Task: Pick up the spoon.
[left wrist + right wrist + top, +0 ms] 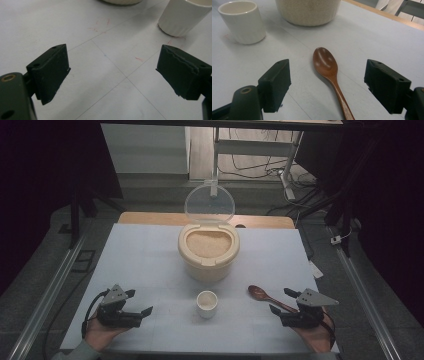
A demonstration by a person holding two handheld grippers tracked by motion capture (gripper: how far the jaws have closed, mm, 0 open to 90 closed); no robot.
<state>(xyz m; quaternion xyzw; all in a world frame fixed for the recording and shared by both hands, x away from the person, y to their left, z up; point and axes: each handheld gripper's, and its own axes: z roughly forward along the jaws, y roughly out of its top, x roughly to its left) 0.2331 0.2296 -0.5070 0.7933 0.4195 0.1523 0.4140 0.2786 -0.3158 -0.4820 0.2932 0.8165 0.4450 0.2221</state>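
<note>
A cream rice container point(208, 251) stands mid-table with its clear lid point(209, 203) flipped up; pale grain fills it. In front of it stands a small white cup point(207, 303), also seen as the cup point(183, 16) and the cup point(242, 21). A brown wooden spoon point(265, 297) lies right of the cup, bowl away from the person. My right gripper point(281, 301) is open, and the spoon point(329, 75) runs between its jaws, untouched. My left gripper point(138, 302) rests open at the near left, its jaws point(112, 71) over bare table.
The white table sheet point(145, 265) covers a wooden table whose far edge point(150, 218) shows. Metal rails point(50, 295) run along both sides. A stand point(287, 180) and cables lie on the floor beyond.
</note>
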